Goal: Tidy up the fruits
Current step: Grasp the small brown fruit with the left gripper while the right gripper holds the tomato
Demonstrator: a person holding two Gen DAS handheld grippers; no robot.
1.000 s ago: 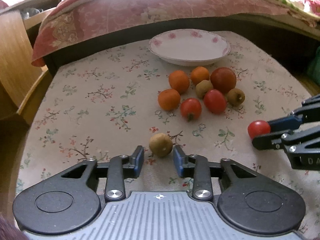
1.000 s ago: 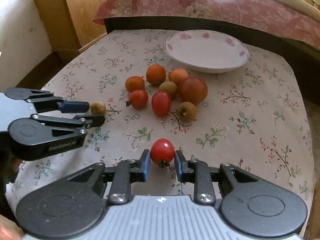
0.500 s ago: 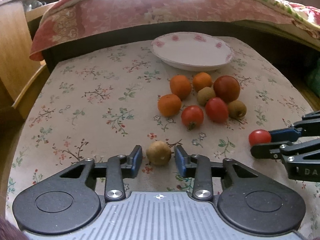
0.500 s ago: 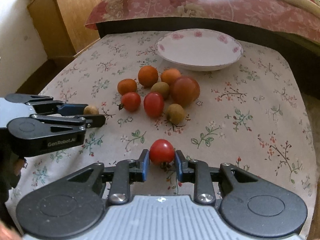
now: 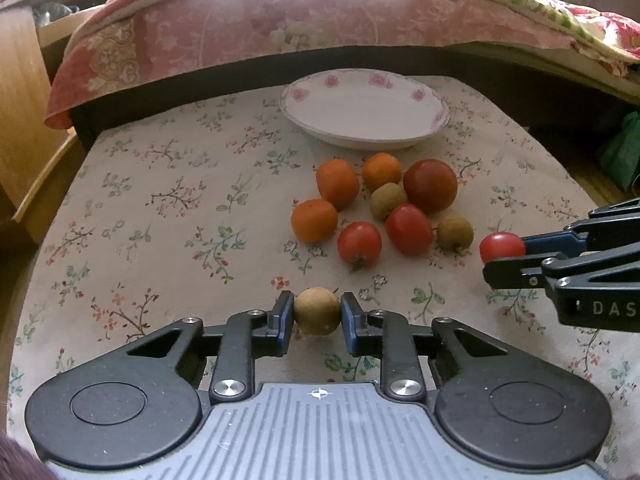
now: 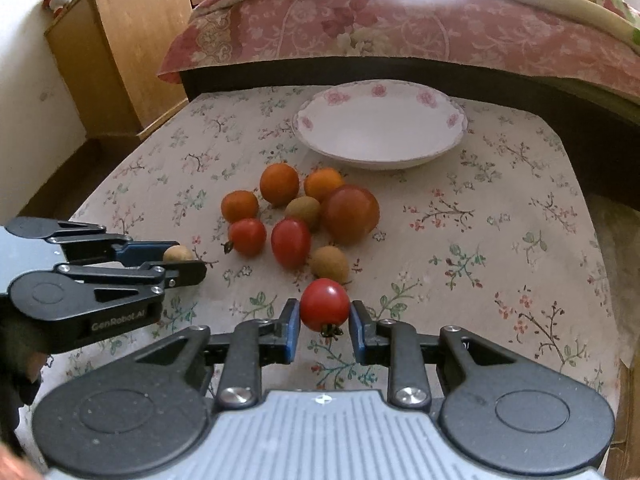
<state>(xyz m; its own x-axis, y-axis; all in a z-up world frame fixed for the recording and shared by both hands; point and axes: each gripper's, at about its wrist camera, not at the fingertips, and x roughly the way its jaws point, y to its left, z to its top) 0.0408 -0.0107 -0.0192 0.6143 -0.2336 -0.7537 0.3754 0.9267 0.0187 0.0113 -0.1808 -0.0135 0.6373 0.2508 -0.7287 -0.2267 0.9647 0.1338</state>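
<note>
Left tongs [image 5: 317, 316] clamped on a small round tan-brown longan [image 5: 317, 311], both blue-padded tips pressed against its sides, where a second ago the tips stood apart around it on the cloth; now carried a little above the flowered bench [image 5: 160, 208] at its near edge, closer to the pile than before. Right tongs [image 6: 323, 314] closed on a small red cherry tomato [image 6: 324, 306], green stem hanging below; same grip as a second ago, but carried farther in, just near of the pile.

Loose pile of fruit mid-bench, unmoved: three orange mandarins [image 5: 337, 184] on the far left side, one large dark-red tomato [image 5: 430, 186] at the far right, two red cherry tomatoes [image 5: 409, 229] on the near side, one tan longan [image 5: 387, 200] in the middle touching its neighbours, another [image 5: 455, 233] at the near right. Beyond the pile, a white shallow plate with pink roses on the rim [image 5: 420, 94], nothing in it yet; behind it a bed under a pink patterned quilt [image 5: 260, 32].
</note>
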